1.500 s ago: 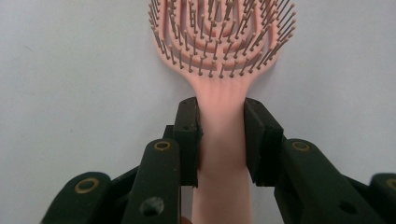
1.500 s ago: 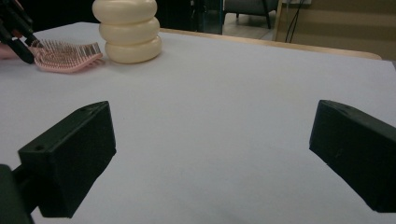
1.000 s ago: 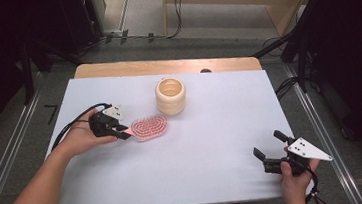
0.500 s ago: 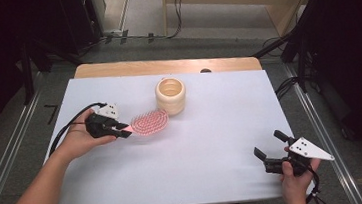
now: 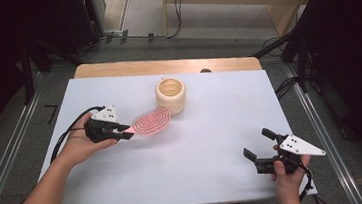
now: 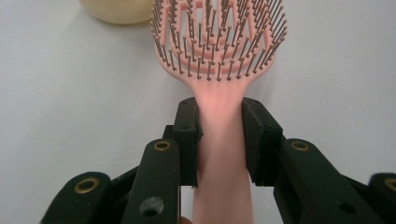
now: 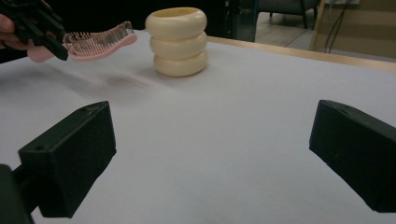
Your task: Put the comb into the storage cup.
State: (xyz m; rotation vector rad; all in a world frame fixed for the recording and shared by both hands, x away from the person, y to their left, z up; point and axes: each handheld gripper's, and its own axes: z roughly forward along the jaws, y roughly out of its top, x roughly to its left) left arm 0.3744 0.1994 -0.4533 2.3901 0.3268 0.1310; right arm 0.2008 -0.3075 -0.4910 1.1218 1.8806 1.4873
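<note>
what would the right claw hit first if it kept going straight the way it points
Probably the cream holder, roughly ahead across bare white table; the right claw stands open, and depth is hard to judge.

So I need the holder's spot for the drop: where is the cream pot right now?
High view: the cream pot stands at the table's far middle, just right of the pink hairbrush.

No words, labels, brand names or signs can be read anywhere in these pictures. The one mark that comes close is a dark stroke like the figure 7 on the grey floor (image 5: 43, 102) at about 9 o'clock from the table (image 5: 219, 103), and it is too small to be sure of. The hairbrush (image 5: 151, 121), the cream holder (image 5: 171, 95) and both grippers carry no lettering.
</note>
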